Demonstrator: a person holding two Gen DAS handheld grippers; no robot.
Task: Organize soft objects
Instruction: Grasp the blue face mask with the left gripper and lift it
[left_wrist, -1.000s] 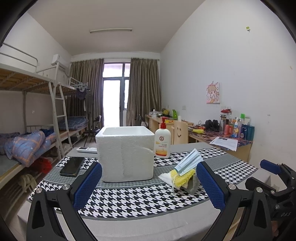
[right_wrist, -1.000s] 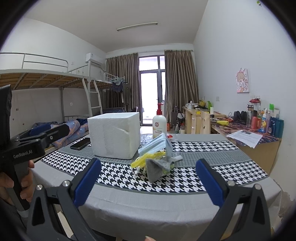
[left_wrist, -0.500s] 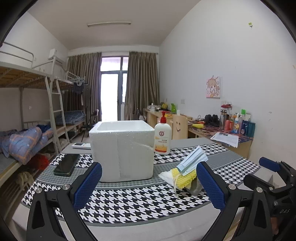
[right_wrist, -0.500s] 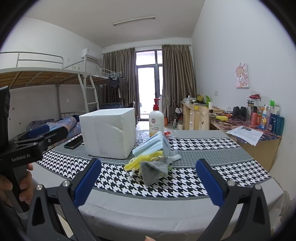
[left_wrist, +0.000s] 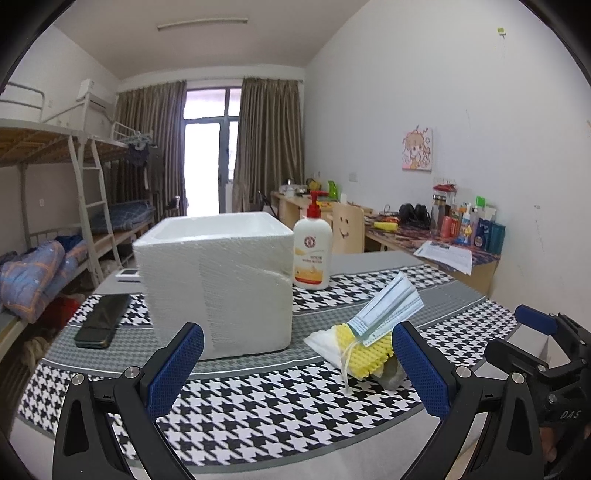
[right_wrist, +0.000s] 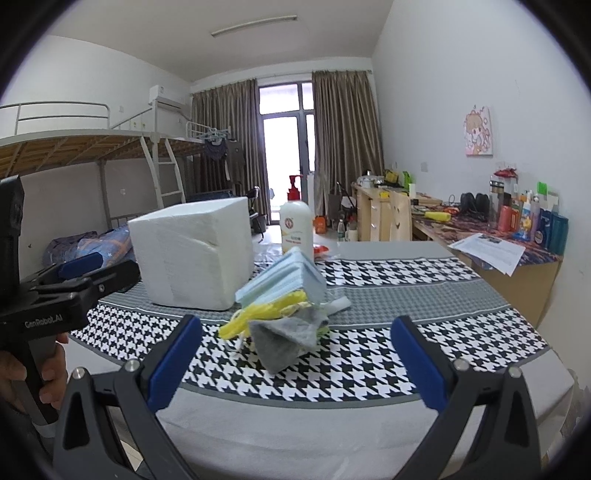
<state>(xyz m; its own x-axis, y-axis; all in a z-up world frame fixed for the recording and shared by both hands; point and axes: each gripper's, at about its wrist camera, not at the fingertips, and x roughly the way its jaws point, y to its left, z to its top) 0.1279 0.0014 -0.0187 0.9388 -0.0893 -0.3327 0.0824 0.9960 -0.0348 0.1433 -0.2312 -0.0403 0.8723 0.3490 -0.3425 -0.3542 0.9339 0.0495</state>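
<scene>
Both grippers, left gripper (left_wrist: 297, 363) marked "GenRobot.AI" and right gripper (right_wrist: 295, 360), hold jaws wide, empty, before a mask pile (right_wrist: 284, 295) right of the foam box (left_wrist: 218, 273) on the worktop (right_wrist: 369, 417).

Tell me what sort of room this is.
Most likely a shared dormitory room. A metal bunk bed with a ladder lines one wall, a cluttered desk lines the other, and curtains frame a balcony door at the far end.

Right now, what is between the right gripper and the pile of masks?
Only bare houndstooth tablecloth. In the right wrist view, the open right gripper faces the pile of masks with nothing else in the way.
</scene>
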